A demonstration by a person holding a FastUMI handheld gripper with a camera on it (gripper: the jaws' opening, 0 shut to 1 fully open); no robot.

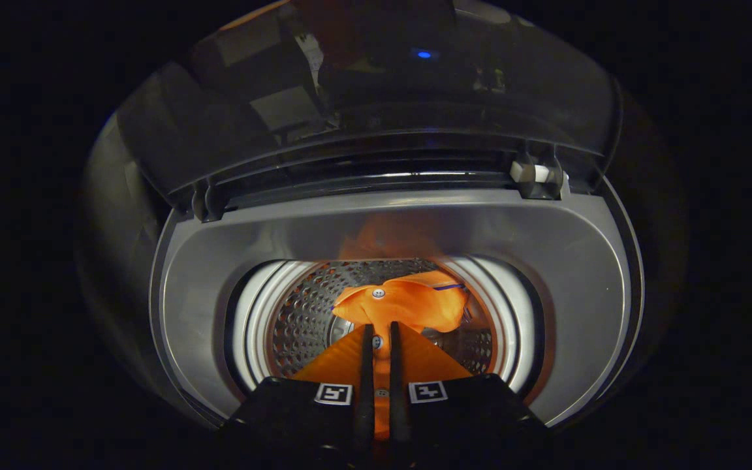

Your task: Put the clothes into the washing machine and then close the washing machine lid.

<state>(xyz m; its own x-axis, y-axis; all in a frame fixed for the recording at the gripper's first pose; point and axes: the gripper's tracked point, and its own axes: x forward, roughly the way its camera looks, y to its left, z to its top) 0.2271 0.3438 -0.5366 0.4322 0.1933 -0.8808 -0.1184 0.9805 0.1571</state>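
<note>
Black two-finger gripper (381,329) pinching crumpled orange cloth garment (408,303) w/ buttons over perforated steel drum (301,320). Lower deeper before letting go, so fabric clears grey plastic rim (219,248).

A small blue light (424,54) glows at twelve o'clock, and whether it is a lamp or only a reflection cannot be told. At about eleven o'clock, lower than the light, lie pale grey reflected patches (291,108) with straight edges, too dim to identify. The surroundings at three and nine o'clock are dark and indistinct.
</note>
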